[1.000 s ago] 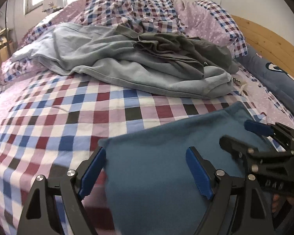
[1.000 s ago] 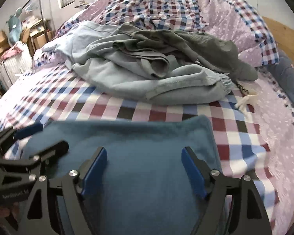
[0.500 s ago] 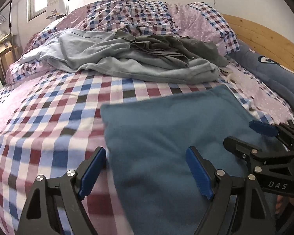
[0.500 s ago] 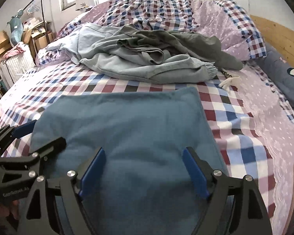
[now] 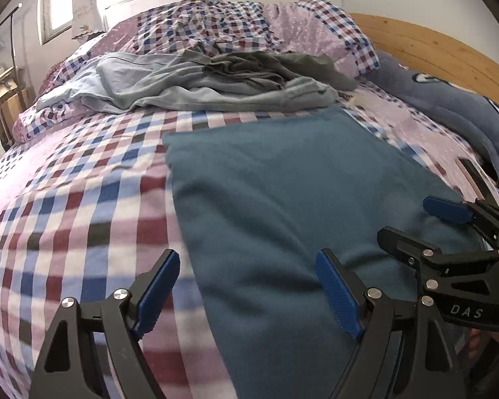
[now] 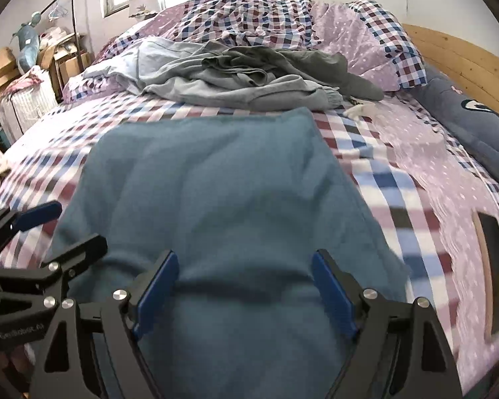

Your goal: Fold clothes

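The left gripper (image 5: 249, 294) has its jaws wide apart, holding nothing — one blue pad sits over the checked bedspread (image 5: 83, 206), the other over the teal garment (image 5: 282, 199), so the garment's left edge runs between them. The right gripper (image 6: 246, 294) is likewise spread open and empty, both of its pads above the teal garment (image 6: 216, 199) near its nearest end. Each gripper shows in the other's view: the right gripper (image 5: 449, 229) at the right edge of the left wrist view, the left gripper (image 6: 46, 229) at the left edge of the right wrist view, both over the garment's near part.

The teal garment lies flat and smooth as a rough rectangle on the bed, reaching from the near edge toward the middle. Its far end stops just short of a rumpled heap of grey clothes (image 6: 243, 76) — a pale grey-blue piece with a darker grey one on top — lying across the bed towards its far edge. Behind the heap are checked pillows (image 6: 376, 36) against the wooden headboard (image 6: 465, 56). A dark blue cushion (image 6: 472, 126) lies along the right edge of the bed, and a flat dark object with a pale rim (image 6: 492, 269) lies on the bedspread near the right edge. Cardboard boxes (image 6: 0, 66) stand beyond the bed's left side.
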Motion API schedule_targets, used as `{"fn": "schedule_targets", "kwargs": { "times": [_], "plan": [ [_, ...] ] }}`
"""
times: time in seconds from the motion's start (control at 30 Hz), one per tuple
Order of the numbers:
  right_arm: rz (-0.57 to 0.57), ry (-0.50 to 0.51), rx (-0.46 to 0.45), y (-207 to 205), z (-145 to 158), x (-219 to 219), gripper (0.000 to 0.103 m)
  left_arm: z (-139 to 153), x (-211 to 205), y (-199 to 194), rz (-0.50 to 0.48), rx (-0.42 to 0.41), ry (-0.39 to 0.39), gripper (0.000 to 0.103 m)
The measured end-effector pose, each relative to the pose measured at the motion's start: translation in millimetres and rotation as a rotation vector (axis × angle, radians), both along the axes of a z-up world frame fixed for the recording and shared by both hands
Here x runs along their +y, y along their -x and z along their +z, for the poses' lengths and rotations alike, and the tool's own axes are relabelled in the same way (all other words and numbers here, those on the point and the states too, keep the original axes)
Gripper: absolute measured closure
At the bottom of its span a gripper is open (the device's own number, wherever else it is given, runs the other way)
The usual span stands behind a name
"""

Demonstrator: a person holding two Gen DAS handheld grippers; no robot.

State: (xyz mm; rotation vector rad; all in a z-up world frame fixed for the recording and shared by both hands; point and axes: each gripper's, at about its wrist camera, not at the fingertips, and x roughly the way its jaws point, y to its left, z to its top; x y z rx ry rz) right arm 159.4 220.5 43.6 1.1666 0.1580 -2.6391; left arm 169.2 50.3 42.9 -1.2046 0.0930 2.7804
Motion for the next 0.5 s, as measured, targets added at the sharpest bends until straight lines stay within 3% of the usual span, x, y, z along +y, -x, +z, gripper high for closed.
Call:
{"fn": "schedule_targets", "kwargs": {
  "times": [0.37, 0.5],
  "plan": [
    [0.022, -0.05, 0.008, -69, -3, 7, 0.017, -6, 0, -55, -0.011, -0.057, -0.057, 0.016],
    [0.016, -0.052, -0.019, -83, -6, 10, 0.017, -9, 3, -75, -0.028, -0.069, -0.027, 0.016]
  ]
}}
